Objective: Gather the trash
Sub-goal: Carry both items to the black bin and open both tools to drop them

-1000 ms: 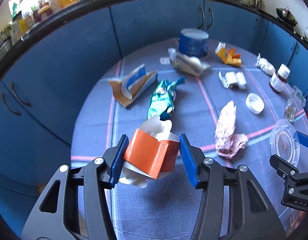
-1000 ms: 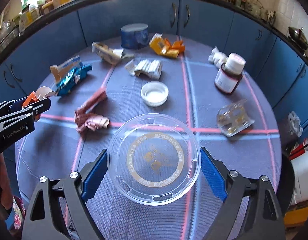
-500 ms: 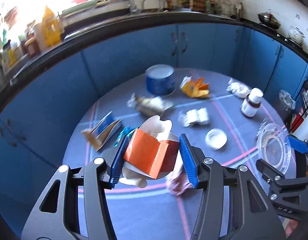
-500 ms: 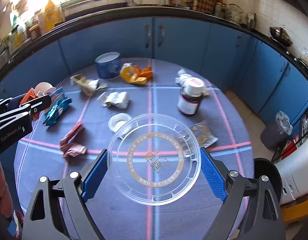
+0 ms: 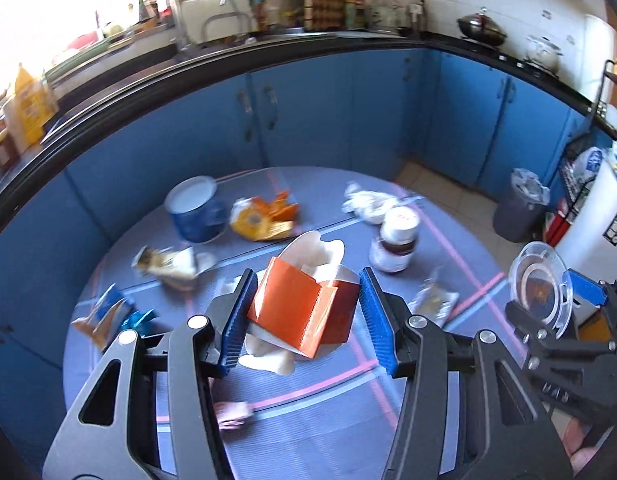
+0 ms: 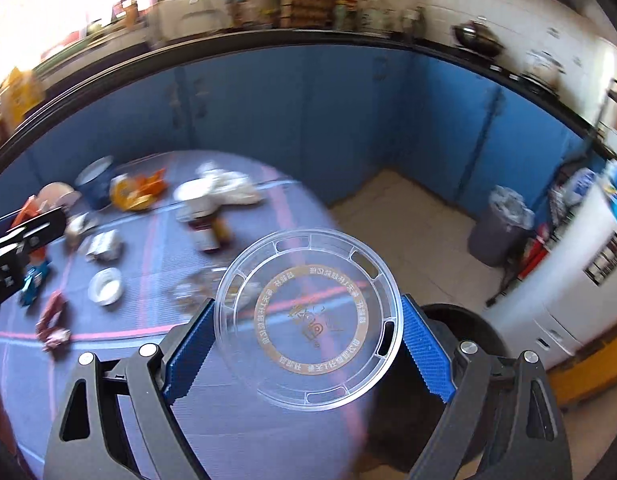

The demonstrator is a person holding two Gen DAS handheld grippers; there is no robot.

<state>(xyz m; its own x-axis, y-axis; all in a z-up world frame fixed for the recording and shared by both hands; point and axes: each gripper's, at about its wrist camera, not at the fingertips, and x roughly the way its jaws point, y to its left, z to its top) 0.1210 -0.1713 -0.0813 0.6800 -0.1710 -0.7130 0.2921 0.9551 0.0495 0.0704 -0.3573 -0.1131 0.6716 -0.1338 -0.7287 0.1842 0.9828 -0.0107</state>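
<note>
Orange carton (image 5: 304, 316), gold-ringed clear lid (image 6: 308, 326), pink-lined grey-blue tablecloth (image 5: 308, 420)

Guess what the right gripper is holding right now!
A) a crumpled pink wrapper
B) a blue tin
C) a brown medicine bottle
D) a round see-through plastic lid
D: the right gripper has its blue pads pressed on both edges of the clear round lid with the gold ring printed on it.

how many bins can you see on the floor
2. A grey trash can with a crumpled liner stands by the blue cabinets; a black round bin sits just beyond the right gripper's fingers, mostly hidden. Others may be out of view.
</note>
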